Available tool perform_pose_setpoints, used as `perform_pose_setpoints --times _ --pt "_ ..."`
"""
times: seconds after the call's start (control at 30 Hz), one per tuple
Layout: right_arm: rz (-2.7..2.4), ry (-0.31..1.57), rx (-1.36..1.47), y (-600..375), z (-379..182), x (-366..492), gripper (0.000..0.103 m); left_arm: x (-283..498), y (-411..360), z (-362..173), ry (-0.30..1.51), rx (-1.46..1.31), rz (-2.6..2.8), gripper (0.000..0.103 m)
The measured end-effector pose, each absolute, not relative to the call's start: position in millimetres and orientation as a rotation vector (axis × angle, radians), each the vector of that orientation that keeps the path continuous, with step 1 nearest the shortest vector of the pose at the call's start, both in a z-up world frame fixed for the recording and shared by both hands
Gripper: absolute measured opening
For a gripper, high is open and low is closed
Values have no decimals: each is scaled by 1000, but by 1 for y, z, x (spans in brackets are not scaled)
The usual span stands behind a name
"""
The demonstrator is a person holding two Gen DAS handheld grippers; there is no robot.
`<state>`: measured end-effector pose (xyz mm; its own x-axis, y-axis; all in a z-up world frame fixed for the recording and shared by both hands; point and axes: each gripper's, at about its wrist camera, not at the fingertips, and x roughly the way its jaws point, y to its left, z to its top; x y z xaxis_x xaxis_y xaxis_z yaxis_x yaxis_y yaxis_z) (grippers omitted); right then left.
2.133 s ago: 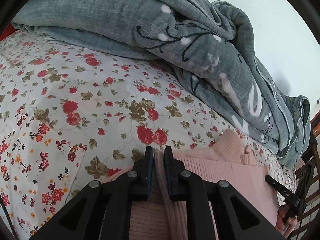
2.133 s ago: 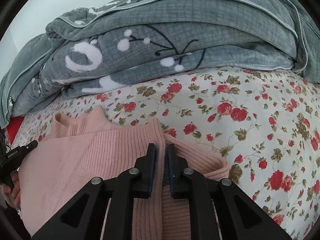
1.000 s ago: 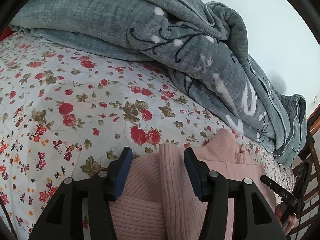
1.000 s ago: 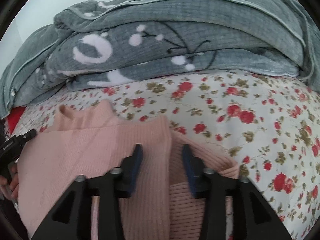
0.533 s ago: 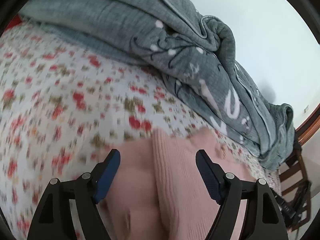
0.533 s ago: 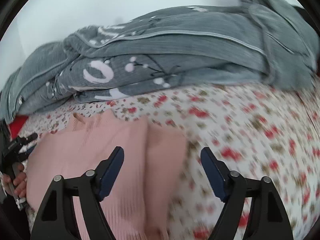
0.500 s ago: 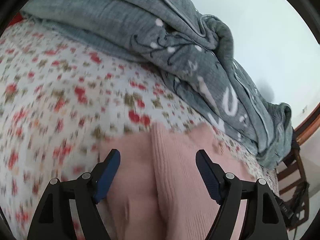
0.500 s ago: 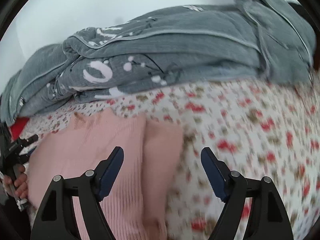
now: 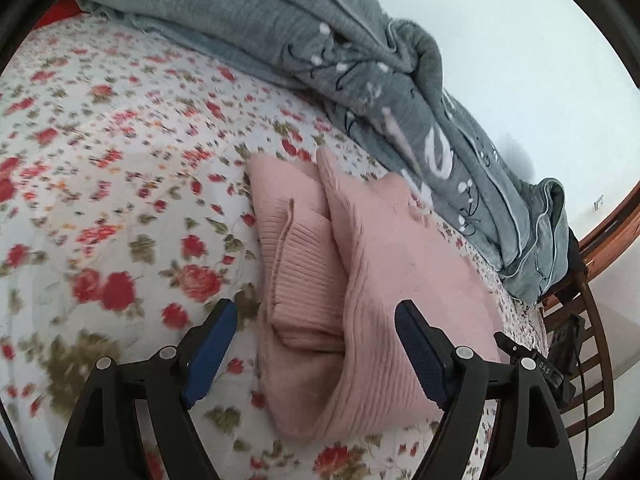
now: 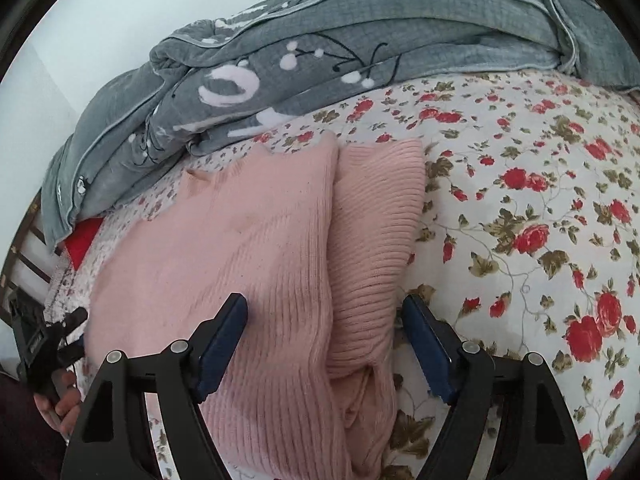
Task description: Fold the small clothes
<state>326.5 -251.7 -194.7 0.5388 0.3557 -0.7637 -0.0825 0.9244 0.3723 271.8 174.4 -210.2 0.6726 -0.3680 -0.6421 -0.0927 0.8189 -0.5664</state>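
Across the lower frame, the left hand-held gripper [image 9: 316,352] and right hand-held gripper [image 10: 324,350] hung released over the half-folded pink sweater [image 9: 360,264] on the bed [image 9: 100,168], whose next fold seemingly required regrasping an edge.

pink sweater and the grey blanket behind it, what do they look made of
Pink sweater: ribbed knit, probably cotton or acrylic, matte; the parallel ribs show it. Grey blanket: likely plush fleece with a fine waffle-grid texture, white pattern and piped edges.
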Motion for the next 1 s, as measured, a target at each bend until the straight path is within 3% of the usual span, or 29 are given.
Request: perform_pose_setpoints --times 0.1,0.27,0.43,1.0 --pt "250 959 251 -246 -195 324 79 282 168 -209 837 -591 -168 88" --pt "255 954 236 -245 -196 327 79 297 162 -213 831 -603 -173 88" --pt "246 941 235 -246 -195 325 68 302 154 -215 821 -585 -157 87" --pt "252 942 238 -247 -194 323 68 296 146 -216 793 -516 -145 87"
